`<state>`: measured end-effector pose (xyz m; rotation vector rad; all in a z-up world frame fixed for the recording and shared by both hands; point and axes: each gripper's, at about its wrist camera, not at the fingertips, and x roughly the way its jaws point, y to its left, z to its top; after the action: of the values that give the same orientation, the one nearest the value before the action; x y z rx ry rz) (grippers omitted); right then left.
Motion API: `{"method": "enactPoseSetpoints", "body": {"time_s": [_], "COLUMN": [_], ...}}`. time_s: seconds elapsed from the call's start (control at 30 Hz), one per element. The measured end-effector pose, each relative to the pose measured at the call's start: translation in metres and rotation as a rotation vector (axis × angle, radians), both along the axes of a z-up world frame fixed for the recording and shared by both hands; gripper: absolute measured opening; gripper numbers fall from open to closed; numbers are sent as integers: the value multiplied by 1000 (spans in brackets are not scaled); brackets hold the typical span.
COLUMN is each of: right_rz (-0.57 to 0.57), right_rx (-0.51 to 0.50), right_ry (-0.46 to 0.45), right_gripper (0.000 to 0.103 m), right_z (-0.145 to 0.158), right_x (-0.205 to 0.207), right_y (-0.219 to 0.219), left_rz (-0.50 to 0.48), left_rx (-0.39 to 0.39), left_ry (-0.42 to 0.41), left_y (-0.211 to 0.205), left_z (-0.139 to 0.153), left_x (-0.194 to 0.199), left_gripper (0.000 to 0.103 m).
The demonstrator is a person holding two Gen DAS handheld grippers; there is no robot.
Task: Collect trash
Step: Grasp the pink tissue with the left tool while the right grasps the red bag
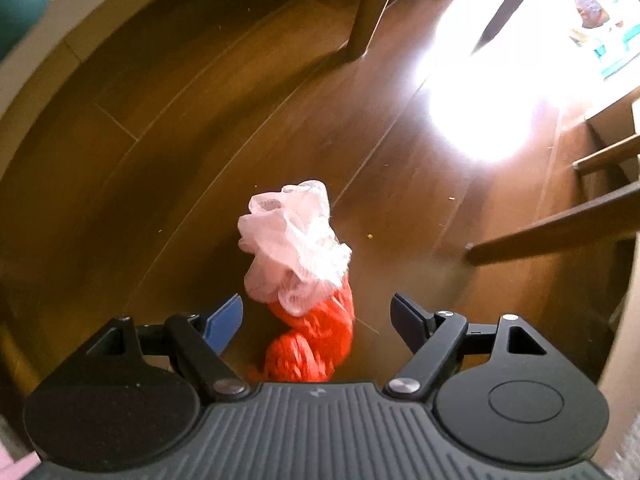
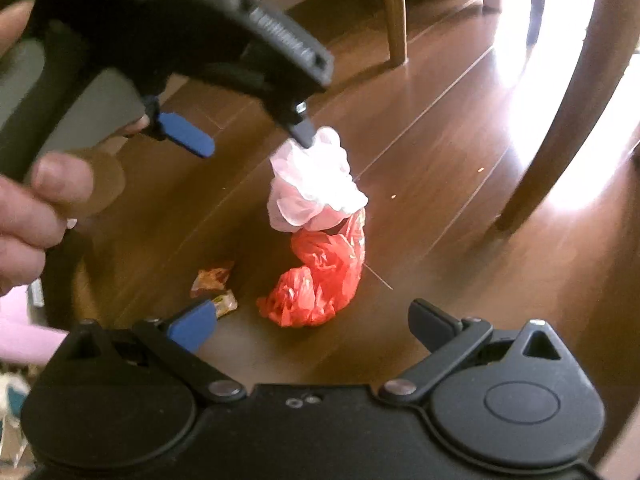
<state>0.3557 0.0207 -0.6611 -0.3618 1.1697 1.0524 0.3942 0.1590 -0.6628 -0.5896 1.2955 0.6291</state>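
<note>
Jaws wide, the left gripper [image 1: 316,316] hovers over a crumpled white plastic bag [image 1: 292,240] lying on a red one [image 1: 316,340] on the wooden floor [image 1: 160,160], apparently poised to close, the right gripper [image 2: 312,326] likewise spread.

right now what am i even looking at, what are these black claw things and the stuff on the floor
These are two hand-held grippers, each with a camera looking along its fingers. One picture is from the left gripper, the other from the right gripper; both are open and hold nothing. In the right view a person's hand holds the left gripper above the trash. On the wooden floor lie a crumpled white plastic bag resting on a red plastic bag, and beside them two small snack wrappers. Chair legs stand nearby.
</note>
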Motion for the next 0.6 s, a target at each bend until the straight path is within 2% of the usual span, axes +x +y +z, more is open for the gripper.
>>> {"method": "enactPoseSetpoints", "body": {"time_s": [0.27,0.37,0.43,0.47,0.5,0.6], "right_rz": [45,60,48,38,35,37], "right_rx": [-29,-58,-68,-85,-98,-107], "right_ry": [-21,-44,-26,-27,-33,-28], "right_gripper": [103,102,100,98,92,83], "right_z": [-83,-105,-117,-122,-125,-130], "right_x": [-13,-19,-19,-19,-19,-21], "right_y": [54,64,68,69,70,69], "left_rz": [-45,-67,-75,-78,-78,-65], "left_rx": [-66,-90,-92,-73,-66,-98], "left_ry": [120,160,170,186,193,167], "left_y": [27,31,33,33,34,37], "left_z": [-94,-121,-133,-139,-142,-148], "left_x": [25,29,32,32,33,31], "left_gripper": [81,81,81,81,81,81]}}
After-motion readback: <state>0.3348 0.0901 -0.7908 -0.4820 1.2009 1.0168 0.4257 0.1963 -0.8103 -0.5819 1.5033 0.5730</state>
